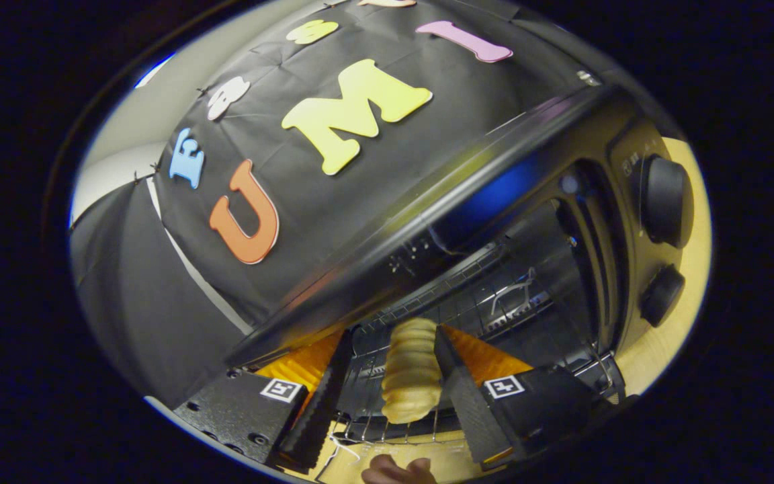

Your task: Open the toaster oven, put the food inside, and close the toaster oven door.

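Food [411,371]: pale yellow ridged pastry piece, upright between gripper [394,376] fingers; right finger touching it, left finger standing clear, so jaws parted, no two-sided grip. Piece at mouth of toaster oven [562,222], door open, over wire rack [494,296]. Two black knobs [664,200] on front panel. Oven on light wooden table [686,316]. Black cloth wall behind.
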The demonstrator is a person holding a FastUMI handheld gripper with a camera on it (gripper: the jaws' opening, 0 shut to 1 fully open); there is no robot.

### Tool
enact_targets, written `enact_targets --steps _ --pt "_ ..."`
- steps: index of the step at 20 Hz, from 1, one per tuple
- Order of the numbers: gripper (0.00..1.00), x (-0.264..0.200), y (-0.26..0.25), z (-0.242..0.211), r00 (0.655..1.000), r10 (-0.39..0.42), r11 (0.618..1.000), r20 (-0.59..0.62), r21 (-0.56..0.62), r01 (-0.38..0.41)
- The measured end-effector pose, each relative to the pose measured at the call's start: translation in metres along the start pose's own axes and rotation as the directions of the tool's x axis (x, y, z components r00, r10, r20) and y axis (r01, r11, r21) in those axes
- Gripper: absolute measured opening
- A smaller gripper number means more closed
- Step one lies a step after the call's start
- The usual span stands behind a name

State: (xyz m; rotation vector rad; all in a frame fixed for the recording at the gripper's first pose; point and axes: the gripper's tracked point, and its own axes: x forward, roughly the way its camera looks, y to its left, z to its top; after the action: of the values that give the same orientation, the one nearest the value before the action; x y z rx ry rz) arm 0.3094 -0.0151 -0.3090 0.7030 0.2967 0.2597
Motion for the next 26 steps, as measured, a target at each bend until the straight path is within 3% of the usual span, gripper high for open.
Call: enact_targets --steps 7,10,12,15,19,21,24,26 --pt "0.97 -0.057 0.010 0.002 0.999 -0.032 0.999 -0.031 -0.042 0.031" --pt "1.00 -0.096 0.006 -0.008 0.987 -0.082 0.992 -0.138 -0.106 0.067" --pt "1.00 -0.117 0.005 0.003 0.990 -0.112 0.984 -0.089 -0.149 0.098" --pt "1.00 -0.144 -0.012 -0.001 0.970 -0.238 0.935 -0.046 -0.280 0.216" --pt "1.00 -0.164 -0.029 -0.038 0.922 -0.383 0.824 -0.056 -0.472 0.313" --pt "1.00 -0.168 -0.032 -0.062 0.907 -0.413 0.796 -0.078 -0.515 0.318" --pt "1.00 -0.173 -0.030 -0.099 0.888 -0.429 0.798 -0.167 -0.530 0.286" --pt "1.00 -0.175 -0.028 -0.100 0.883 -0.451 0.757 -0.129 -0.579 0.303"
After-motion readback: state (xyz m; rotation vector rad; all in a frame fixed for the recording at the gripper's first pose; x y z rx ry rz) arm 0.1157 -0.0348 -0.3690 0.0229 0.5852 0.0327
